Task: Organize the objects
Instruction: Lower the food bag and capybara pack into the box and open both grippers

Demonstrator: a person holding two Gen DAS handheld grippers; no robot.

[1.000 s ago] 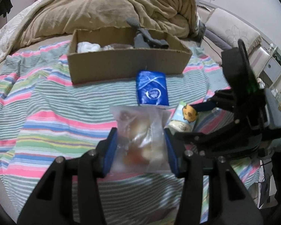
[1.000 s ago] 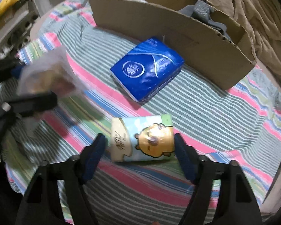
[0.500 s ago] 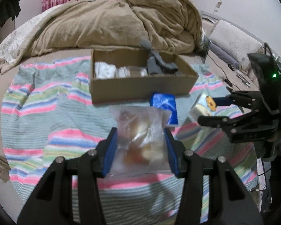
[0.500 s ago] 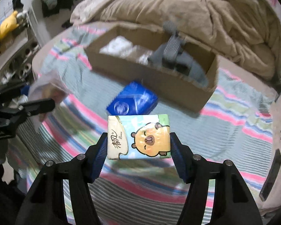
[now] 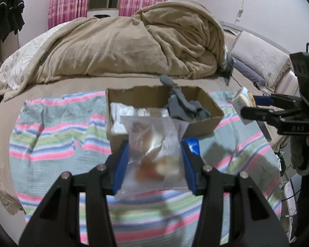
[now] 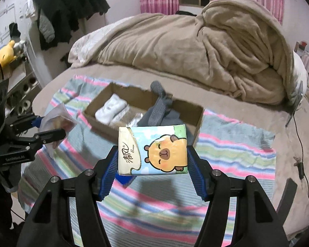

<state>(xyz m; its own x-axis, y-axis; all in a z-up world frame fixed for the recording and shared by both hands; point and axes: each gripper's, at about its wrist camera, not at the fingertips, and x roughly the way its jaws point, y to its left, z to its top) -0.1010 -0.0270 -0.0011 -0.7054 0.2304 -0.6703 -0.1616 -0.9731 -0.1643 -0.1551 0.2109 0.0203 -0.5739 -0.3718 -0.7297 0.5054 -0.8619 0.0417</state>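
Note:
My left gripper (image 5: 153,164) is shut on a clear plastic bag of snacks (image 5: 154,156), held in the air in front of the cardboard box (image 5: 204,127). My right gripper (image 6: 152,164) is shut on a tissue pack with a cartoon capybara (image 6: 152,150), also lifted above the striped blanket (image 6: 237,150). The box (image 6: 197,111) holds white socks (image 6: 111,111), clear packets and a grey cloth (image 6: 160,111). A blue tissue pack (image 5: 192,146) lies before the box, mostly hidden by the bag. Each gripper shows at the edge of the other view, the right gripper (image 5: 257,107) and the left gripper (image 6: 49,127).
A heaped beige duvet (image 5: 134,43) fills the bed behind the box. Pillows (image 5: 261,59) lie at the right edge. Dark clothes (image 6: 72,10) hang at the far left, near a shelf with a yellow plush toy (image 6: 5,55). A cable (image 6: 300,144) runs along the bed's right side.
Both grippers have risen from the blanket with their loads. The capybara tissue pack was lifted off the blanket. The box now appears farther below and its inside shows.

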